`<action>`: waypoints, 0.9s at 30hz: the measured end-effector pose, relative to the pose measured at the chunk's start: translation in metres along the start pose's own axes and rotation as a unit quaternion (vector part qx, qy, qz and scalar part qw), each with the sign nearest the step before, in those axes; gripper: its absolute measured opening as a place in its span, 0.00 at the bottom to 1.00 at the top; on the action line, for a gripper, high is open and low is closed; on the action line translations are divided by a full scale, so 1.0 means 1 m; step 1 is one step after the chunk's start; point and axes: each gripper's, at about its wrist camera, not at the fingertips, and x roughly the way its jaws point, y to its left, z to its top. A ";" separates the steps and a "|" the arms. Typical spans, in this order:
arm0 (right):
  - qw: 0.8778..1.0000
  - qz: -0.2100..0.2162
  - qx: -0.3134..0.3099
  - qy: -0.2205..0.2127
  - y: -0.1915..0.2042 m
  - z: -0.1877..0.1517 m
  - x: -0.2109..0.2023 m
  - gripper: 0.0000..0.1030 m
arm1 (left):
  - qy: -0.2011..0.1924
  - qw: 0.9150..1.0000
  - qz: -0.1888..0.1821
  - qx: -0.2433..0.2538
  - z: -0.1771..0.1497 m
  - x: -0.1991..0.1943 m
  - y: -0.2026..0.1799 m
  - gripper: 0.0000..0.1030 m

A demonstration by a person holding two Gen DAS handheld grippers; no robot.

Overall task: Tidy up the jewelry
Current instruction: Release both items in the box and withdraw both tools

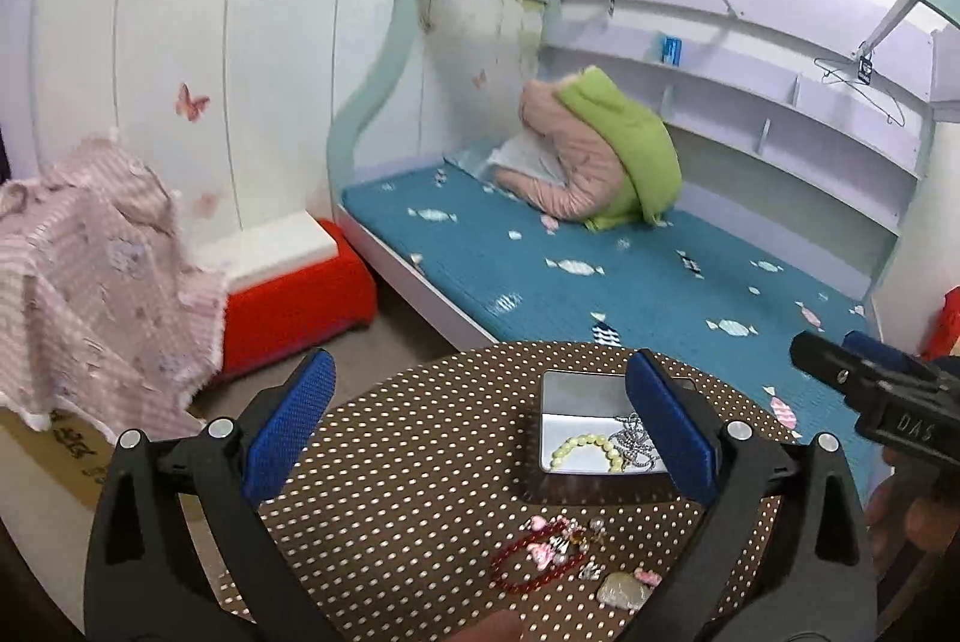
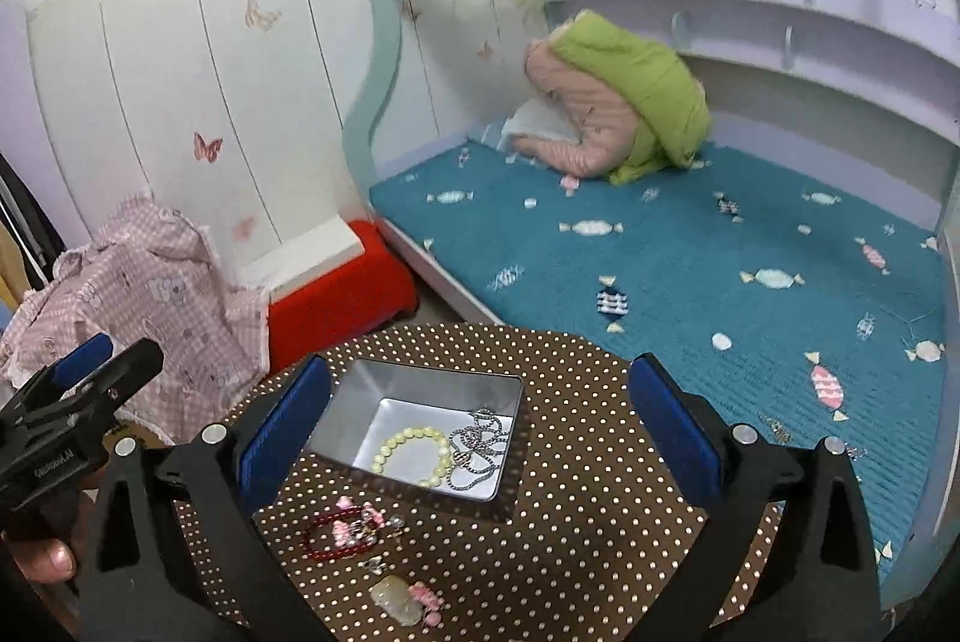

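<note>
Crowding table (image 2: 600,522): tin (image 2: 420,390), red bracelet (image 2: 336,534); bed (image 2: 720,252) behind.

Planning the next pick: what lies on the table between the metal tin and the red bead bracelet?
Nothing: between the metal tin and the red bead bracelet only bare polka-dot tablecloth shows, clearest in the right wrist view.

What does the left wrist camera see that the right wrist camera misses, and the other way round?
Only the left wrist view shows the right gripper coming in from the side, and a hanger by the shelves. Only the right wrist view shows the left gripper and a thumb under it. Both show the dotted table, the tin holding a pale bracelet and a chain, loose jewelry in front of it, and the bed. Both grippers are open and empty.
</note>
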 end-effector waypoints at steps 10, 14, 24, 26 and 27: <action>0.998 -0.014 -0.007 -0.054 0.018 -0.018 -0.067 0.93 | -0.047 0.999 0.014 0.008 -0.006 -0.068 -0.002 0.95; 0.998 -0.025 -0.018 -0.062 0.024 -0.029 -0.082 0.93 | -0.055 0.998 0.018 0.009 -0.013 -0.087 -0.002 0.95; 0.997 -0.036 -0.045 -0.052 0.030 -0.061 -0.097 0.93 | -0.055 0.998 0.025 0.004 -0.041 -0.116 0.008 0.95; 0.997 -0.033 -0.046 -0.049 0.032 -0.066 -0.099 0.93 | -0.053 0.998 0.023 0.002 -0.048 -0.118 0.010 0.95; 0.997 -0.032 -0.046 -0.049 0.032 -0.069 -0.100 0.93 | -0.052 0.998 0.023 0.000 -0.050 -0.119 0.010 0.95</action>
